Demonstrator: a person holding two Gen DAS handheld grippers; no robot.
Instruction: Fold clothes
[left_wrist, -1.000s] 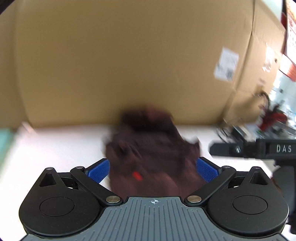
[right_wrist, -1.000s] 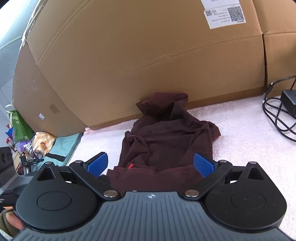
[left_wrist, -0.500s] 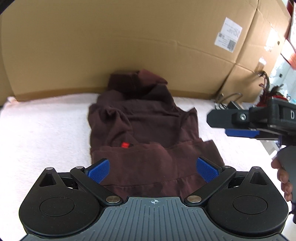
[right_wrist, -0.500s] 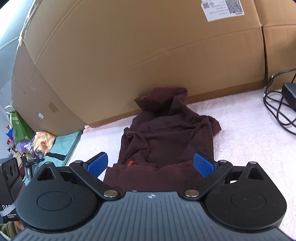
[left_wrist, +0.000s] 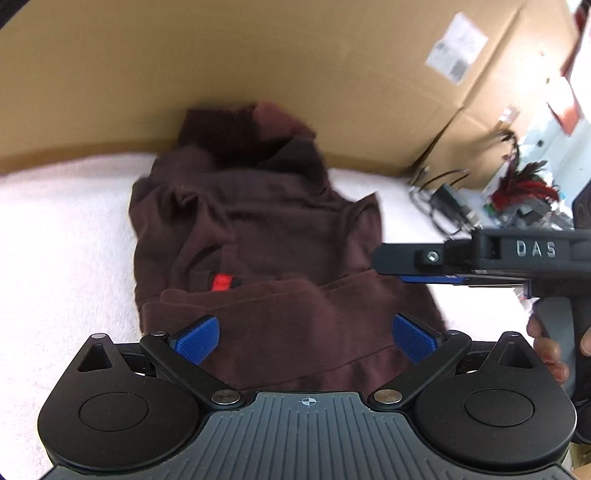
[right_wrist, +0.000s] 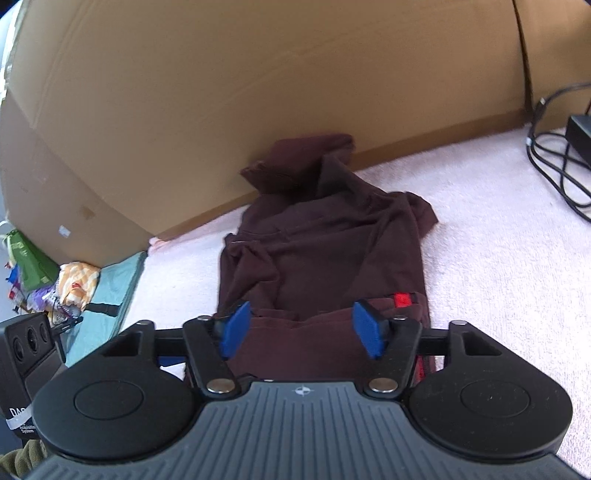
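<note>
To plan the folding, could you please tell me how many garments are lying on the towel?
1: a dark maroon garment lies crumpled mid-towel, its far end against the cardboard box. Anything hidden beneath it cannot be seen.

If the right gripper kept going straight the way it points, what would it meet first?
Most likely the dark maroon garment lying on the pale pink towel surface. The right gripper, jaws apart and just closing, aims at its near folded edge; depth is unclear.
</note>
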